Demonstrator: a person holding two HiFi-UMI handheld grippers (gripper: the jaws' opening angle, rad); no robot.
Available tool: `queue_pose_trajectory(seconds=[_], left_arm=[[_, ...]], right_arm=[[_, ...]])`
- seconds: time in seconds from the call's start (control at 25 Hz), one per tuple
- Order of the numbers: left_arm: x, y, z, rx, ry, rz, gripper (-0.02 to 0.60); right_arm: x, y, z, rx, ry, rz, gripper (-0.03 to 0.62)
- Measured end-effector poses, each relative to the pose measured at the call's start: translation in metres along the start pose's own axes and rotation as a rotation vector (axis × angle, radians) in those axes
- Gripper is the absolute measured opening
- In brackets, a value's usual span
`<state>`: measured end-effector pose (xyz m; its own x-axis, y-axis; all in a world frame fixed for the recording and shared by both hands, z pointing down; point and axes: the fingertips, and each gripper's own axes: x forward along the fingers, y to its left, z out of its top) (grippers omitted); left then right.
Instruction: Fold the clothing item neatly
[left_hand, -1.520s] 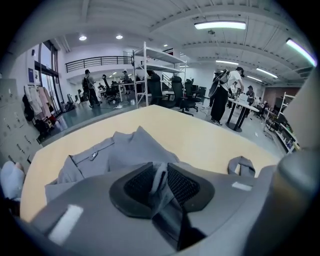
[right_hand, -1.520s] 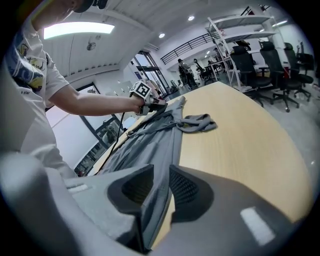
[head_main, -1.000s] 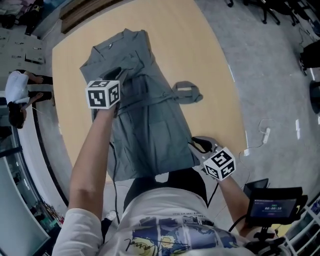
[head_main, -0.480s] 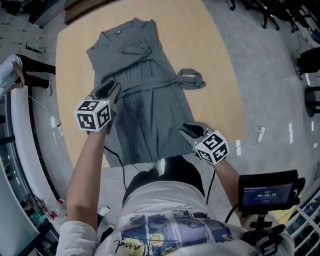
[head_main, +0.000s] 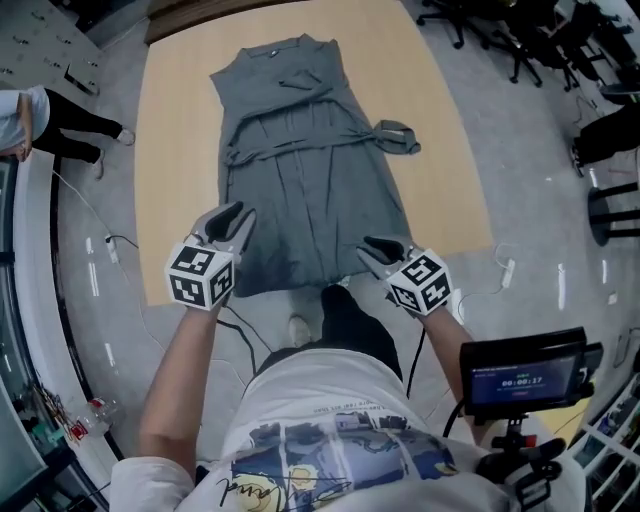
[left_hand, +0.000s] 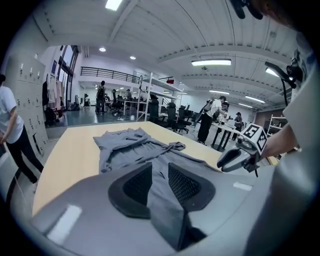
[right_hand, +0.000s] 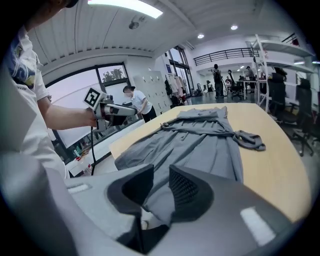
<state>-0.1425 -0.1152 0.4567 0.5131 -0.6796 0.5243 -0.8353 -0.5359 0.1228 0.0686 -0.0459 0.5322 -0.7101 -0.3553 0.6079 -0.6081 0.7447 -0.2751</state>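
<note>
Spread flat on the wooden counter (head_main: 440, 120), down the middle of the head view: a grey dress (head_main: 300, 170), collar at the top, hem at the lower edge, sash (head_main: 398, 137) trailing right. At the hem's lower-left corner, the left gripper (head_main: 232, 222), fingers (left_hand: 135, 187) narrow and pinching the cloth. At the lower-right corner, the right gripper (head_main: 375, 250), fingers (right_hand: 185, 192) narrow, apparently gripping the hem too.

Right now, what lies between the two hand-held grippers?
The hem of the grey dress, in the head view: the left hand-held gripper and right hand-held gripper each clamp one corner.
</note>
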Motion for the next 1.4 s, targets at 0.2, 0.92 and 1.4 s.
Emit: queue_pose_trajectory(seconds=[0.2,0.92,1.4], left_arm=[[-0.065,-0.036,-0.053,0.014,-0.002,-0.068,0.109],[-0.131,-0.127,-0.175,-0.018,0.061,-0.118,0.109],[-0.130,-0.219,-0.213,-0.078,0.161,-0.036,0.109]], right_arm=[[-0.012,0.058,-0.011,-0.006,-0.022,-0.039,0.087],[-0.054,0.144,-0.093,-0.040,0.037,-0.006,0.087],[-0.123,0.131,-0.171,-0.020,0.059,0.092,0.087]])
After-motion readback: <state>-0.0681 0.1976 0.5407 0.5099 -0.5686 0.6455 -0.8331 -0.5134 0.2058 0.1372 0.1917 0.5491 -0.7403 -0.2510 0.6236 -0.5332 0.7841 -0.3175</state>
